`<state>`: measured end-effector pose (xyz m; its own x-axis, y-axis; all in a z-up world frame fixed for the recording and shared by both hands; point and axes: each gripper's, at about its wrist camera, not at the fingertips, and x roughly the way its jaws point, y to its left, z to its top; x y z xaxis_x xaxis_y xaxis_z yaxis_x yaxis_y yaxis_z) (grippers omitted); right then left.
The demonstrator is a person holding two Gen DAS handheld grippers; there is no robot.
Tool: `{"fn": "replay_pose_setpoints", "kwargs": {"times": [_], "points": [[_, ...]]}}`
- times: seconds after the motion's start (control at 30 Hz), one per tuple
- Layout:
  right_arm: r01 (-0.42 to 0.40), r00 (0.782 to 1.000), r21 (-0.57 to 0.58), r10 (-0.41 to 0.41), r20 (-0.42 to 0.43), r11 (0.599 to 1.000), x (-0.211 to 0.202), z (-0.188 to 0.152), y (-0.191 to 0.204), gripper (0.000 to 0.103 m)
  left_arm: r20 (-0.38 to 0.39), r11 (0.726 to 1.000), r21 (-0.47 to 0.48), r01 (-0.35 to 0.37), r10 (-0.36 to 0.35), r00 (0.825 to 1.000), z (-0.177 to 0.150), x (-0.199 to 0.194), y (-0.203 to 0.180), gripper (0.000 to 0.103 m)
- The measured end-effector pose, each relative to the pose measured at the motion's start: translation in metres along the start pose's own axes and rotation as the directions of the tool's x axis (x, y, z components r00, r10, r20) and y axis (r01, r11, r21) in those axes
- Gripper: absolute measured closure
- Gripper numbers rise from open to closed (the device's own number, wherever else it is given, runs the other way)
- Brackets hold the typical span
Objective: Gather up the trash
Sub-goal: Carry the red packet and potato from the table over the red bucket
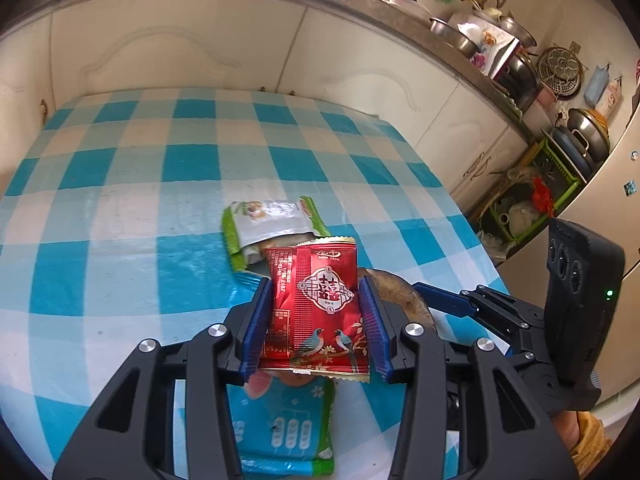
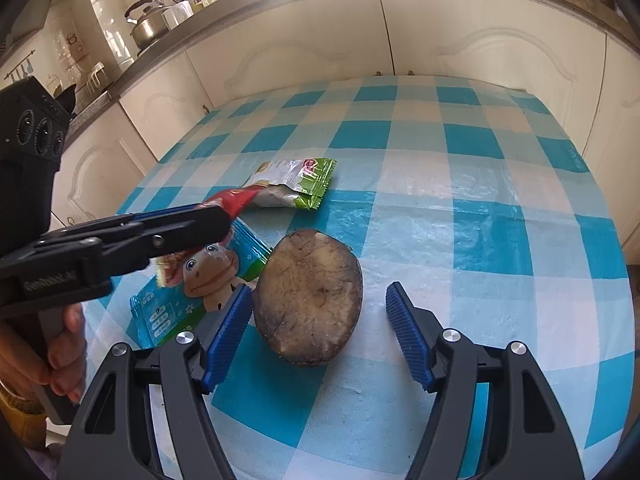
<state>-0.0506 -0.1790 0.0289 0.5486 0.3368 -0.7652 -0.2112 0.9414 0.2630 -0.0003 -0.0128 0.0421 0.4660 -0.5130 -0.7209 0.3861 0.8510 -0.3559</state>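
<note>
Lying on the blue-and-white checked plastic tablecloth point(image 2: 460, 208) or held above it are three snack wrappers and one brown, rough-skinned, oval husk point(image 2: 309, 297). The shiny red foil wrapper with a white emblem and two printed birds point(image 1: 320, 308) stands upright between the blue ribbed pads of the left gripper point(image 1: 315, 326), whose jaws are pressed against its two side edges and hold it clear of the cloth. Its top edge is crinkled and its lower seam is gold. Directly beneath it lies the flat light-blue and green wrapper with a cartoon animal point(image 2: 200, 284), partly covered by the left gripper in both views. Further back on the cloth rests the torn-open white and green wrapper point(image 2: 294, 184), its mouth facing the camera in the left wrist view.

The husk sits on the cloth between the fingers of the right gripper point(image 2: 320, 334); the jaws stand apart, the left pad just beside the husk and the right pad clear of it. A hand point(image 2: 60, 344) grips the left gripper's handle. Cream cabinet doors point(image 2: 480, 32) under a counter with metal pots rise behind the table.
</note>
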Motion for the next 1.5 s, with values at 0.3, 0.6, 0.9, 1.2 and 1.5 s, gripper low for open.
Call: {"fn": "replay_pose_setpoints", "kwargs": {"times": [0.3, 0.6, 0.9, 1.2, 1.5], "points": [[0.026, 1.000, -0.042, -0.026, -0.005, 0.999, 0.003, 0.001, 0.010, 0.047, 0.014, 0.999, -0.037, -0.019, 0.019, 1.000, -0.011, -0.017, 0.020, 0.057], [0.031, 1.000, -0.012, -0.031, 0.003, 0.999, 0.001, -0.001, 0.009, 0.048, 0.037, 0.997, -0.074, -0.028, 0.031, 0.999, -0.020, -0.032, 0.040, 0.057], [0.036, 0.999, 0.025, -0.037, 0.030, 0.999, -0.009, -0.003, 0.011, 0.048, 0.068, 0.994, -0.109, -0.023, 0.031, 0.997, -0.028, -0.049, 0.058, 0.057], [0.043, 0.997, 0.010, -0.044, 0.062, 0.999, -0.021, 0.005, 0.024, 0.048, 0.102, 0.988, -0.152, -0.034, 0.050, 0.994, -0.038, -0.072, 0.079, 0.057], [0.033, 0.997, -0.035, -0.030, 0.073, 0.999, -0.026, 0.016, 0.049, 0.048, 0.125, 0.978, -0.200, -0.050, 0.076, 0.989, -0.050, -0.091, 0.101, 0.057]]}}
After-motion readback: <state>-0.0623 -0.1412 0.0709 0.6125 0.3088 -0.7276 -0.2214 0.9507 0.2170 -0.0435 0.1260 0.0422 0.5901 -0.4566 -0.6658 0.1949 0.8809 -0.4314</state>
